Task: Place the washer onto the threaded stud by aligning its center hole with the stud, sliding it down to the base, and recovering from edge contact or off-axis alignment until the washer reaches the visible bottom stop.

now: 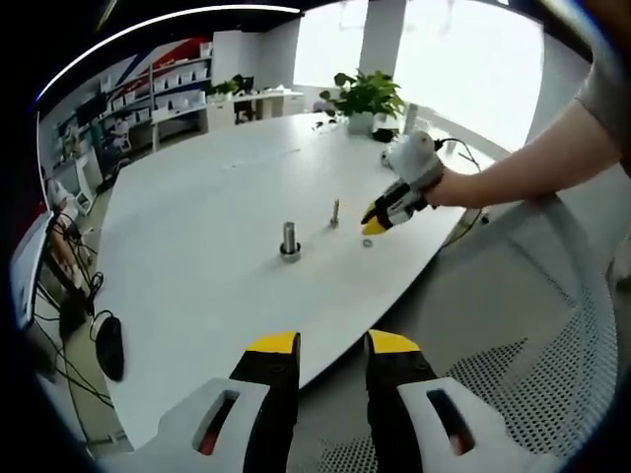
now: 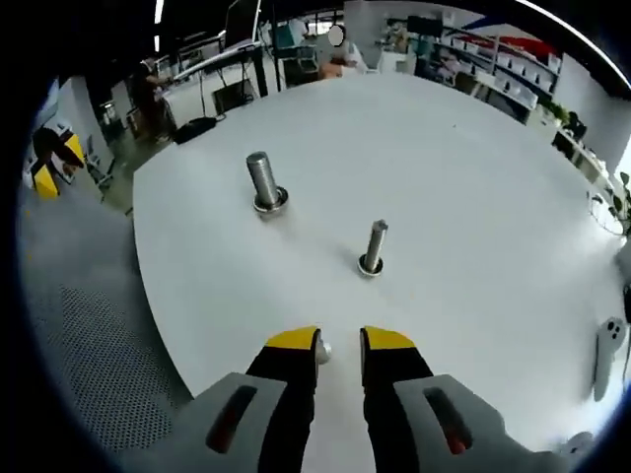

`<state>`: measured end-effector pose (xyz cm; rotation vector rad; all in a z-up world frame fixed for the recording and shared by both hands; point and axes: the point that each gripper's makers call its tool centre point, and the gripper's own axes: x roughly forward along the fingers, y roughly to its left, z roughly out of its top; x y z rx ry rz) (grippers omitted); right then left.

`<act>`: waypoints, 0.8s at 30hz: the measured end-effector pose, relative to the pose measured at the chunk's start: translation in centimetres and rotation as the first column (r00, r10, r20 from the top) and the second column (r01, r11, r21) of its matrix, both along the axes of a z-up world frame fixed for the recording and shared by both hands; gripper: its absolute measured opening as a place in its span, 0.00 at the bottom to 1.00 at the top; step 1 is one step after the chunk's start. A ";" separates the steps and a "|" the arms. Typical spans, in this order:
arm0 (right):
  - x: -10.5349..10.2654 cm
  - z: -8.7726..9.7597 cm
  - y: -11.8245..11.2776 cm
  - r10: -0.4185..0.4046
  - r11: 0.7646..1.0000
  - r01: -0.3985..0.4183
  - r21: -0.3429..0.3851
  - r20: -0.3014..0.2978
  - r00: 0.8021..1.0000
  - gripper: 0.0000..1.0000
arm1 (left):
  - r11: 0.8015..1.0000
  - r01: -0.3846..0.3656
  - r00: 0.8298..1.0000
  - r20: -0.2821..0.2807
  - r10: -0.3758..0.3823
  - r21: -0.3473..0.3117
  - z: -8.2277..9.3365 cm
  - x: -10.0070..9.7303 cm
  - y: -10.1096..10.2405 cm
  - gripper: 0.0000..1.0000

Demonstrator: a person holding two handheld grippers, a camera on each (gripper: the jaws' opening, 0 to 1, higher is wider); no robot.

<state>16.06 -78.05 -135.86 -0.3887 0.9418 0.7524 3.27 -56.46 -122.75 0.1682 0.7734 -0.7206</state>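
Note:
Two threaded studs stand upright on the white table (image 1: 197,217): a thick stud (image 1: 289,239) (image 2: 263,181) and a thinner stud (image 1: 335,212) (image 2: 374,246). A small washer (image 1: 367,242) (image 2: 323,347) lies flat on the table near the edge, in front of the thin stud. My right gripper (image 1: 375,221) (image 2: 340,341), held by a person's arm, hovers just over the washer; its jaws are open and the washer sits by the left fingertip (image 2: 293,340). My left gripper (image 1: 332,345) is off the table's near edge, open with nothing between its jaws.
A potted plant (image 1: 367,96) and cables sit at the table's far end. A computer mouse (image 1: 108,347) lies on the table. A white controller (image 2: 609,345) lies on the table. Mesh chairs (image 1: 552,394) (image 2: 89,365) stand along the table edge.

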 end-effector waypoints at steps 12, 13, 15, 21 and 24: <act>-1.2 -1.4 -0.2 0.089 0.991 -0.096 -0.093 -0.070 0.994 0.21 | 1.000 -0.008 1.000 0.000 0.008 0.003 -0.1 0.1 0.2 0.25; -1.4 -1.6 -0.3 0.115 0.987 -0.122 -0.105 -0.075 0.991 0.21 | 1.000 -0.009 1.000 0.000 0.009 0.004 -0.1 0.0 0.2 0.25; -1.2 -1.3 -0.1 0.132 0.985 -0.137 -0.101 -0.047 0.990 0.21 | 1.000 -0.008 1.000 -0.002 0.008 0.008 -0.1 0.0 0.2 0.25; -1.1 -1.2 0.1 0.195 0.972 -0.200 -0.123 -0.053 0.979 0.20 | 1.000 -0.005 1.000 0.000 0.005 0.005 -0.1 0.0 0.2 0.25; -1.0 -1.3 0.3 0.215 0.968 -0.221 -0.123 -0.064 0.975 0.20 | 1.000 -0.003 1.000 0.000 0.003 0.004 -0.1 0.0 0.1 0.25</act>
